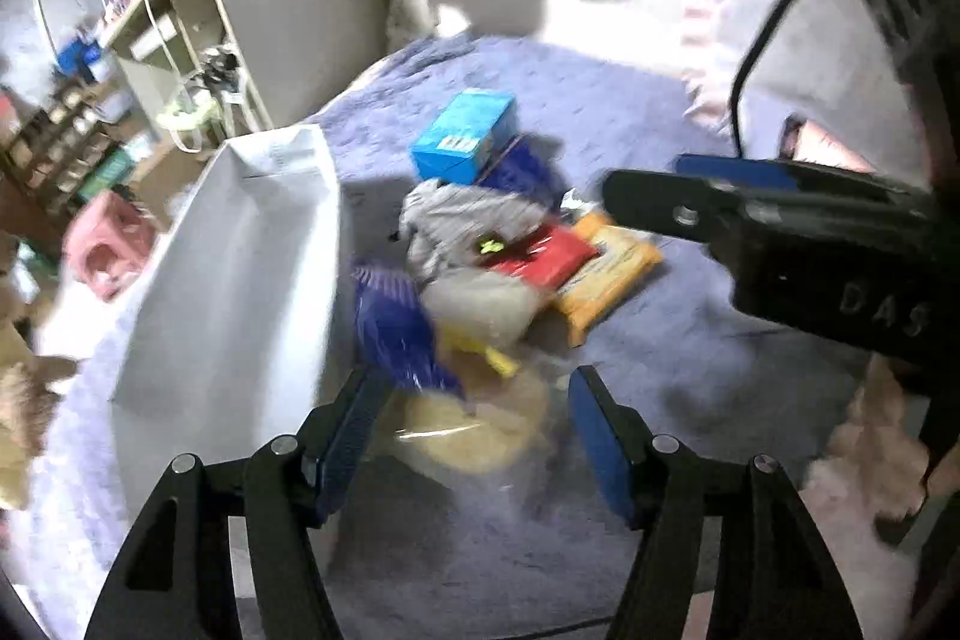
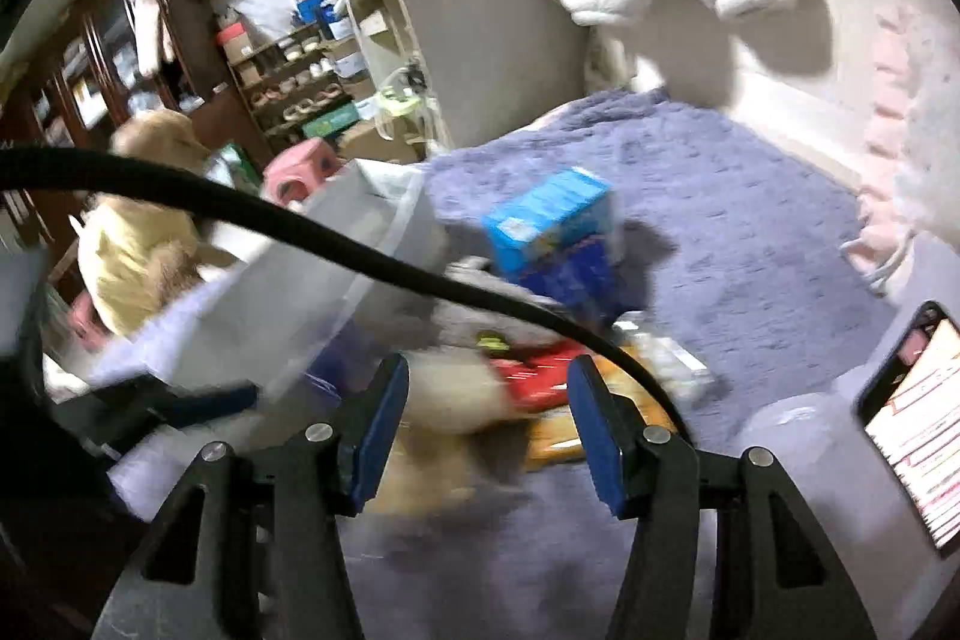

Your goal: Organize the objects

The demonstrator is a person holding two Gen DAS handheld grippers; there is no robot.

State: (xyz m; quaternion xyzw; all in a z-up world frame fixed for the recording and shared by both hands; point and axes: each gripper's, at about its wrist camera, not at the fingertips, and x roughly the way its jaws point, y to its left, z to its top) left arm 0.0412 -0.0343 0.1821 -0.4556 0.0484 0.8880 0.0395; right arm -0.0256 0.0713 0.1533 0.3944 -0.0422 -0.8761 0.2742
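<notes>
Left gripper [image 1: 468, 436]: fingers part-open, with a clear bag of something yellowish [image 1: 474, 424] between them; blur hides whether the pads press on it, so I can't tell if it's held. Right gripper [image 2: 486, 424]: fingers part-open, nothing visibly gripped, smeared clutter below. Just past both fingertips the pile sits unsorted on the purple blanket [image 1: 660, 376]: red packet [image 1: 540, 256], orange packet [image 1: 606, 274], grey cloth [image 1: 462, 214], blue box [image 1: 465, 136] furthest. White bin [image 1: 240, 268], left of the left fingers, looks empty as far as visible. My read: barely started, nearly everything left.
</notes>
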